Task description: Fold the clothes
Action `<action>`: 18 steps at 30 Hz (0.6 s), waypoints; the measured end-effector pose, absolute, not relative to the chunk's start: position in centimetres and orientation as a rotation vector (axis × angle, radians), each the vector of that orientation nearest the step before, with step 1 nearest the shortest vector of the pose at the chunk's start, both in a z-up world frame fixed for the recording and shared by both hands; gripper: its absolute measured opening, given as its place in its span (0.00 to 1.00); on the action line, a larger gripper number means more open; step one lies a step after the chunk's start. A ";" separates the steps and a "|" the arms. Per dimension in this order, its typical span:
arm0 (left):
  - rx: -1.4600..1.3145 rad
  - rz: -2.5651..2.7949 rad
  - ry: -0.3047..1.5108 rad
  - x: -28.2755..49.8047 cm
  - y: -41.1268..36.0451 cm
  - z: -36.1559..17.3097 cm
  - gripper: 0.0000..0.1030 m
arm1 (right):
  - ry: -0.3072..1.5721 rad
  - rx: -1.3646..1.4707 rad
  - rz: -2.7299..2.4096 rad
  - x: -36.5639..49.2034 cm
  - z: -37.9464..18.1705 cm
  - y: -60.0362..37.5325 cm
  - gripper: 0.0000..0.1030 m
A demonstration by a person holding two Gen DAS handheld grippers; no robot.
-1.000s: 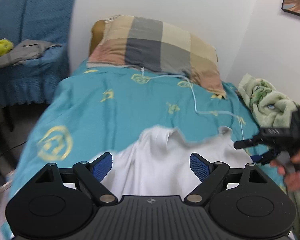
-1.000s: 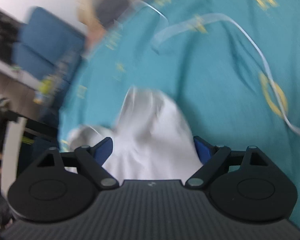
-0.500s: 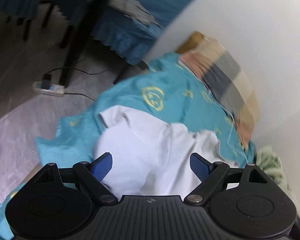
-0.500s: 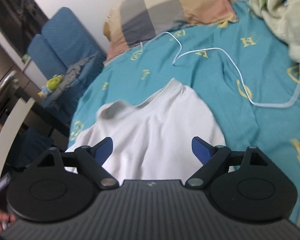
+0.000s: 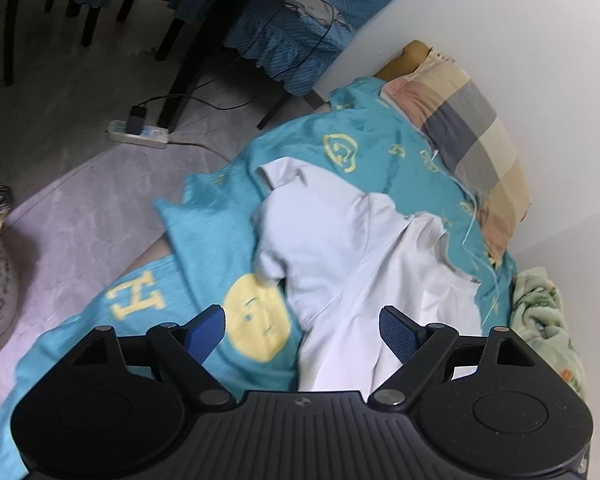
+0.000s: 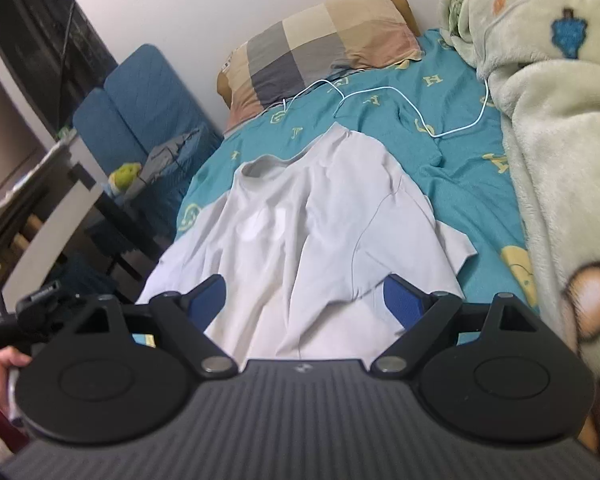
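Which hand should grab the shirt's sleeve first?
Probably right. The open right gripper has the shirt and its sleeve just ahead; the open left gripper sits half over the blanket.

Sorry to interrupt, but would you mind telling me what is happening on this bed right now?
A person holding a gripper in each hand is setting up to fold a white T-shirt that lies spread, a bit rumpled, on the teal bedspread. The left gripper and the right gripper both hover over the shirt with jaws wide open, gripping nothing. A white cable lies beyond the shirt, near the checked pillow. No fold is made yet.
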State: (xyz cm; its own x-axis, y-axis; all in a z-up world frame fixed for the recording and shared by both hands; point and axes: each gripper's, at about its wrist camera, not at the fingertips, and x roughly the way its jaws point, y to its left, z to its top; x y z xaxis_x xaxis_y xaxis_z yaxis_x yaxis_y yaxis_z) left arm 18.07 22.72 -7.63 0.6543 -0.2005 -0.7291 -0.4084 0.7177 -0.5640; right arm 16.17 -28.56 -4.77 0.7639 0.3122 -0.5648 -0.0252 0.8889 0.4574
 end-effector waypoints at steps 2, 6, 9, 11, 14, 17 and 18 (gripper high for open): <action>-0.785 0.131 0.878 17.7 22.3 -7.3 0.84 | 0.658 0.419 0.191 15.5 -4.0 -28.1 0.85; -0.694 0.145 0.849 17.1 20.8 -6.1 0.82 | 0.637 0.379 0.193 14.6 -3.7 -27.5 0.85; -0.643 0.160 0.818 17.0 19.7 -5.3 0.82 | 0.647 0.383 0.188 14.5 -4.3 -27.5 0.85; -0.618 0.169 0.798 16.9 19.1 -4.9 0.82 | 0.652 0.401 0.180 14.7 -4.7 -27.6 0.85; -0.653 0.182 0.803 17.6 19.4 -5.7 0.82 | 0.653 0.453 0.172 15.0 -5.6 -28.2 0.85; -0.722 0.200 0.818 18.6 20.0 -7.1 0.80 | 0.662 0.516 0.154 15.4 -6.7 -28.9 0.85; -0.775 0.203 0.815 18.8 20.3 -7.7 0.80 | 0.668 0.535 0.146 15.6 -7.0 -29.1 0.85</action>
